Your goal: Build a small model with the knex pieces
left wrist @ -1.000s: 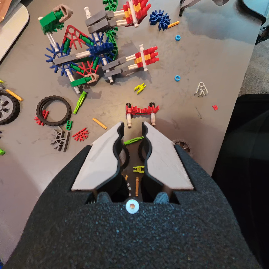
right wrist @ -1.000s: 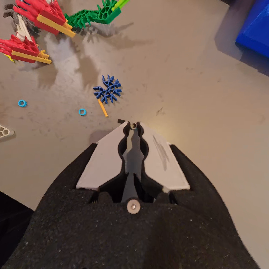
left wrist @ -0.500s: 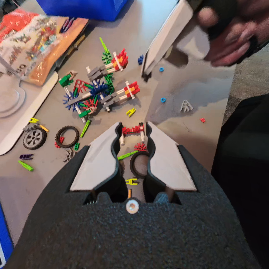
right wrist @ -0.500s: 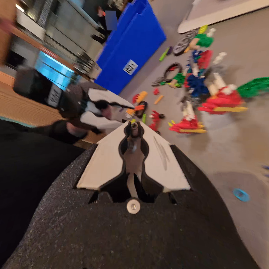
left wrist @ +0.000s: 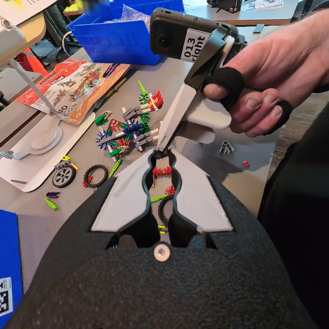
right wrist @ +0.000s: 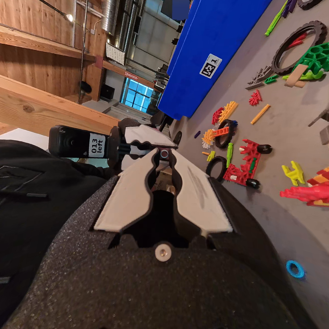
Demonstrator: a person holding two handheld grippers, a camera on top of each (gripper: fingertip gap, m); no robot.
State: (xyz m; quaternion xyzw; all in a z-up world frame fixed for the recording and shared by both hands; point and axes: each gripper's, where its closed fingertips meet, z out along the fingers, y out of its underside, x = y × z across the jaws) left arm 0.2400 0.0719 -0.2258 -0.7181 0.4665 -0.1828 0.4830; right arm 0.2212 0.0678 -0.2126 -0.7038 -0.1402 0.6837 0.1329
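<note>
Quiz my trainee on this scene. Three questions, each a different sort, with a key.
1. True or false: in the left wrist view, the right gripper's tip shows between the fingertips of the open left gripper.
2. What sits between the right gripper's fingertips? A) a small ring B) an orange rod C) a black tyre
3. Fill in: the bin behind the toy model on the table is coloured ____.

Key: 1 true; 2 A; 3 blue.
</note>
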